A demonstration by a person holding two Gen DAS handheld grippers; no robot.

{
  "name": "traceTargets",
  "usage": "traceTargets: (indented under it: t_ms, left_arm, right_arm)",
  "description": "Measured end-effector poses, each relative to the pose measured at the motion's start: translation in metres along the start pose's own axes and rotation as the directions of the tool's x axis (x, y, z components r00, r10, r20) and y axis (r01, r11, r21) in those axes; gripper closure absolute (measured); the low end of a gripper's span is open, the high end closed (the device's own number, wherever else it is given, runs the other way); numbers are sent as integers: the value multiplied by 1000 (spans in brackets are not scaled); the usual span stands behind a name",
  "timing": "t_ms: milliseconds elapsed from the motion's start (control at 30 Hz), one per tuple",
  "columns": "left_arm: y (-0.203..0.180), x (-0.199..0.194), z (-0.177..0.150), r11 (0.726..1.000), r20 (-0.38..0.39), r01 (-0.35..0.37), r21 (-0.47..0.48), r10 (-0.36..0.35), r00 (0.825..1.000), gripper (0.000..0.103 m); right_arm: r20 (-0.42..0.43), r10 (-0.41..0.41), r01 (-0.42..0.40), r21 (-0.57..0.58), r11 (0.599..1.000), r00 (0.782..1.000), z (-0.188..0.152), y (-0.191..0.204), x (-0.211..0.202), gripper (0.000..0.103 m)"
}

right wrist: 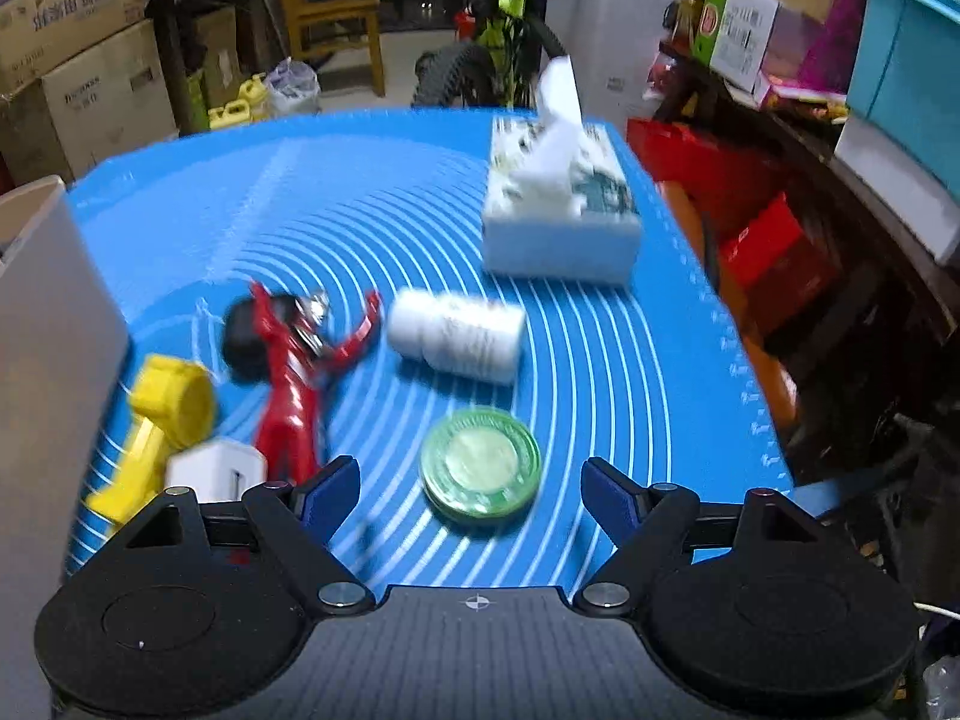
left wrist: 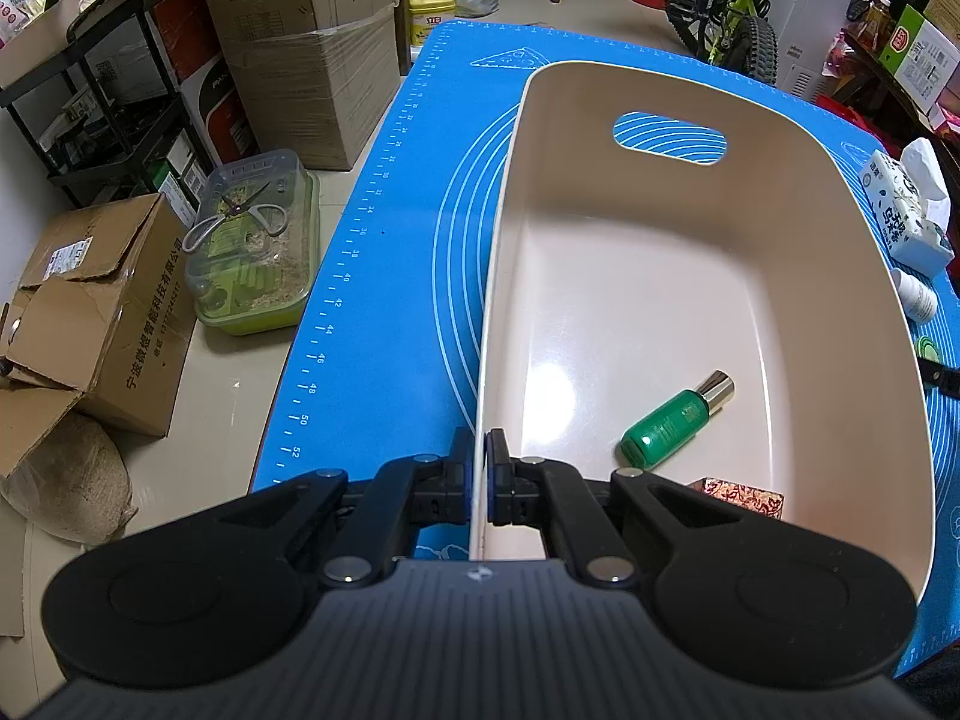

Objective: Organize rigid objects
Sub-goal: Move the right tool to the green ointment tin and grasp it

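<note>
My left gripper is shut on the left rim of a cream plastic bin that stands on the blue mat. In the bin lie a green bottle with a silver cap and a small patterned red box. My right gripper is open and empty above the mat, with a round green tin lying between its fingers. A white pill bottle, a red toy figure, a yellow toy and a small white block lie on the mat. The bin's wall shows at left.
A tissue box stands at the far right of the mat; it also shows in the left wrist view beside a small white bottle. Cardboard boxes, a clear container with scissors, and a bicycle stand on the floor around.
</note>
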State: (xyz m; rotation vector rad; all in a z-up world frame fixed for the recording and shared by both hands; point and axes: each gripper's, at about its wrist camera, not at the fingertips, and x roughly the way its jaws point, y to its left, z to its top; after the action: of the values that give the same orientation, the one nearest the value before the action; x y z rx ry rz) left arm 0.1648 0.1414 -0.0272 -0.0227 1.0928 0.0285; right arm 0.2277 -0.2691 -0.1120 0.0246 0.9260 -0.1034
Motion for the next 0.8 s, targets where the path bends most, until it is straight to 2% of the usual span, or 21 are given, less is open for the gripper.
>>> traceTargets:
  t_ms: [433,667,800]
  left_arm:
    - [-1,0,0,1000,1,-5,3,5,1000,97]
    - [-1,0,0,1000,0,-6,2,6,1000,97]
    - [-1,0,0,1000,1,-6,2,6,1000,97]
  right_arm:
    - [4,35,-35,17,999,999,-5,1,17,22]
    - [23,32,-32,8,999,999,-8,-1,14,33]
    - [31,31,-31,2,1000,999,-8,-1,11,48]
